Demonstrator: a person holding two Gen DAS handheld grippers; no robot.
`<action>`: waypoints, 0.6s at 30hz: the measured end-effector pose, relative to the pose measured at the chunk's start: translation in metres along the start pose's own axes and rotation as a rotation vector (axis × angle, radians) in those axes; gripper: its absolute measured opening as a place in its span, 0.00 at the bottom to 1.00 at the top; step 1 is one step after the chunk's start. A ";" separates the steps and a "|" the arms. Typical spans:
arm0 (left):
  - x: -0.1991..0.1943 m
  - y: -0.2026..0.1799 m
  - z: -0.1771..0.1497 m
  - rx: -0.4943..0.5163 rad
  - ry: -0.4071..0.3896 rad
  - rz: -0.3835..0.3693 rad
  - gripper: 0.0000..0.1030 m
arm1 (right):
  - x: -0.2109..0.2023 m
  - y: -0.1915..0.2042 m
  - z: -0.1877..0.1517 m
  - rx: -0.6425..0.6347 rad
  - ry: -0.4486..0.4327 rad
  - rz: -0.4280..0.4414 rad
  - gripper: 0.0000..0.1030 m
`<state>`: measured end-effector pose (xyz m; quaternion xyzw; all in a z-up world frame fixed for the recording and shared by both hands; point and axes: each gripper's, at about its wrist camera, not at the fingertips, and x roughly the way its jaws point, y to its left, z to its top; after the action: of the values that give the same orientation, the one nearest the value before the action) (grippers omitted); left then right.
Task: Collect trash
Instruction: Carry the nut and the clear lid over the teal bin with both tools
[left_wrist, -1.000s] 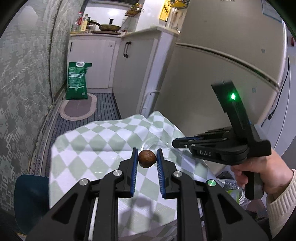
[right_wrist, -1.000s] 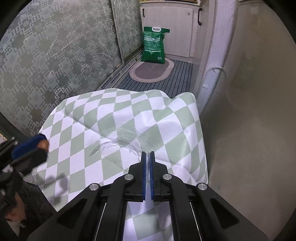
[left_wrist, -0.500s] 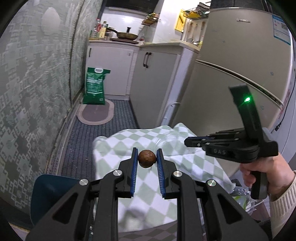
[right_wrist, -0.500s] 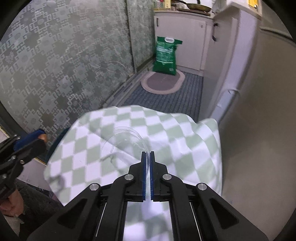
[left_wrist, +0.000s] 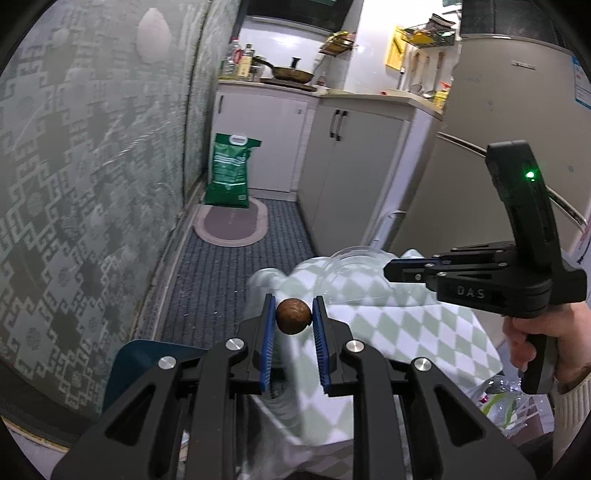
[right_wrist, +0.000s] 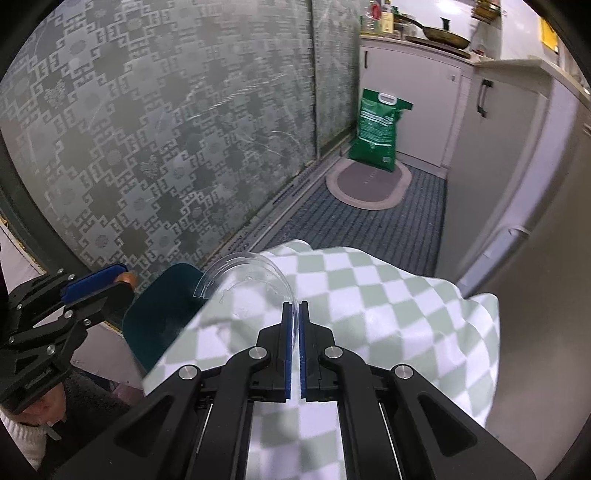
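Note:
My left gripper (left_wrist: 293, 308) is shut on a small round brown nut-like ball (left_wrist: 293, 316), held in the air over the corner of a table with a green-and-white checked cloth (left_wrist: 406, 325). My right gripper (right_wrist: 294, 310) is shut on the rim of a clear plastic cup (right_wrist: 243, 273), which lies on its side in the air above the cloth (right_wrist: 369, 295). In the left wrist view the right gripper (left_wrist: 391, 266) reaches in from the right with the cup (left_wrist: 351, 258) at its tip. The left gripper (right_wrist: 99, 284) shows at the left edge of the right wrist view.
A dark teal chair seat (left_wrist: 147, 365) stands beside the table. A patterned glass wall (right_wrist: 147, 129) runs along the left. A green bag (left_wrist: 229, 170) and an oval mat (left_wrist: 231, 225) lie on the carpeted floor by white cabinets (left_wrist: 347, 162). A clear bag of rubbish (left_wrist: 506, 402) sits low right.
Both grippers have lifted and drawn back from the table with their loads. The table now sits lower and smaller, and more floor and kitchen show.

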<state>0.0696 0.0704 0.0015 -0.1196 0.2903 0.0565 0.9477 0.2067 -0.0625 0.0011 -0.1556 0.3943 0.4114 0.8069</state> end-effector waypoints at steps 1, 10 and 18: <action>-0.001 0.005 -0.001 -0.007 0.000 0.008 0.21 | 0.002 0.004 0.002 -0.005 0.000 0.002 0.03; -0.015 0.047 -0.004 -0.066 0.004 0.068 0.21 | 0.028 0.043 0.016 -0.066 0.034 0.042 0.03; -0.024 0.075 -0.008 -0.098 0.011 0.102 0.21 | 0.059 0.085 0.026 -0.130 0.080 0.076 0.03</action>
<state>0.0323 0.1404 -0.0056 -0.1515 0.2983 0.1180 0.9350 0.1742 0.0366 -0.0209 -0.2091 0.4041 0.4599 0.7626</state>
